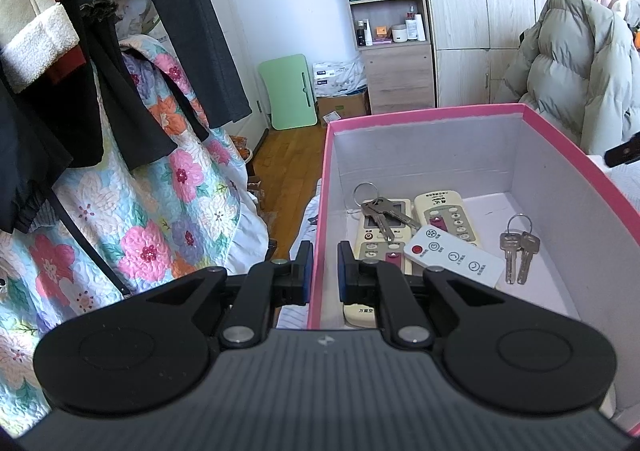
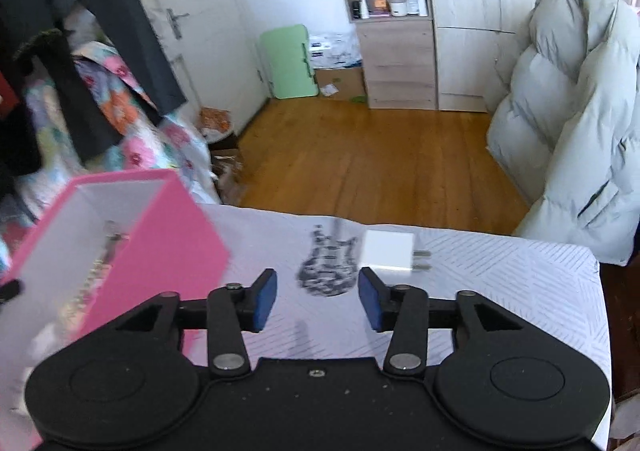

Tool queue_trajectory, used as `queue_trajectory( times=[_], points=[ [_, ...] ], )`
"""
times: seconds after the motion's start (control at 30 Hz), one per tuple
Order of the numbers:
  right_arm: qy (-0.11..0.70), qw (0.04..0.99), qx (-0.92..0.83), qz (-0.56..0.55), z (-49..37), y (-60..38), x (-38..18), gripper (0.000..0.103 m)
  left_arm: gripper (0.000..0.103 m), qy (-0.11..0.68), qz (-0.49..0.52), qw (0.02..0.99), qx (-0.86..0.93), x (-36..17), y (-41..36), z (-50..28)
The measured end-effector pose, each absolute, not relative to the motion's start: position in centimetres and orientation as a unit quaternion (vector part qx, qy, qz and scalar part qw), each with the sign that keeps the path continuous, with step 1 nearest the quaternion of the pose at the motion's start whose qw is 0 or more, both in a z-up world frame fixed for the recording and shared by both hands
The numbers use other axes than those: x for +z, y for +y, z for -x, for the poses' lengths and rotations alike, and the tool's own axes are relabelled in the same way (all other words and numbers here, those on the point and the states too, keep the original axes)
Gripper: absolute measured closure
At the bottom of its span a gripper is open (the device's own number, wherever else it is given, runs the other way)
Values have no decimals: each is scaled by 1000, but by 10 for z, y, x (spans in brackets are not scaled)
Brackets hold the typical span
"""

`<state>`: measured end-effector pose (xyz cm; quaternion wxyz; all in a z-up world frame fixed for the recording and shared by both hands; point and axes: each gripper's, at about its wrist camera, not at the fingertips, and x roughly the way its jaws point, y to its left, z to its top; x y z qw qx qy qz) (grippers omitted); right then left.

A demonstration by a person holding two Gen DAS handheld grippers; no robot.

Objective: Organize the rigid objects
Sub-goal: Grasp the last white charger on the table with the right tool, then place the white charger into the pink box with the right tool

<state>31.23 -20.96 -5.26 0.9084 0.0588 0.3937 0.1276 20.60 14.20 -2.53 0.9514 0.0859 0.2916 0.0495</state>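
Note:
A pink box (image 1: 320, 219) with a white inside holds two cream remotes (image 1: 444, 217), a small white remote (image 1: 452, 257) and two key sets (image 1: 516, 251). My left gripper (image 1: 325, 271) is shut on the box's left wall, one finger outside and one inside. The box also shows at the left of the right wrist view (image 2: 160, 235). My right gripper (image 2: 318, 301) is open and empty above the table, with a white plug adapter (image 2: 386, 251) just beyond its right finger.
A white patterned cloth (image 2: 500, 283) with a guitar print (image 2: 328, 263) covers the table. A grey puffer coat (image 2: 580, 123) hangs at the right. Floral bedding and dark hanging clothes (image 1: 120, 71) are at the left. Wooden floor and shelves lie beyond.

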Motion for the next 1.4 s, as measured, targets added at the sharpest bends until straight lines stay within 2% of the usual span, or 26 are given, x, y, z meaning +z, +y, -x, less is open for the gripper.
queue_trajectory(
  times=[0.13, 0.2, 0.4, 0.57, 0.67, 0.7, 0.77, 0.9, 1.13, 1.4],
  points=[
    [396, 912, 98, -51, -333, -214, -72, 45, 93, 292, -86, 951, 51, -25, 142, -207],
    [385, 918, 90, -43, -340, -213, -77, 40, 93, 292, -89, 951, 53, -26, 141, -206],
    [386, 919, 83, 9, -357, -203, -86, 40, 93, 292, -91, 951, 54, -26, 140, -206],
    [372, 916, 87, 120, -354, -183, -92, 39, 93, 292, -90, 951, 53, -26, 140, -206],
    [375, 918, 85, 102, -351, -189, -89, 39, 93, 291, -89, 951, 52, -26, 140, -206],
    [371, 920, 83, 96, -350, -191, -89, 41, 93, 291, -89, 951, 53, -26, 140, -206],
    [363, 922, 83, 106, -347, -194, -89, 53, 93, 291, -89, 951, 53, -26, 140, -206],
    [358, 927, 88, 67, -339, -202, -83, 53, 93, 292, -89, 951, 52, -26, 140, -205],
    [328, 939, 102, 35, -309, -204, -58, 53, 93, 292, -88, 951, 53, -26, 141, -205],
    [261, 933, 245, 30, -249, -166, 16, 53, 93, 292, -85, 951, 54, -25, 141, -204]
  ],
)
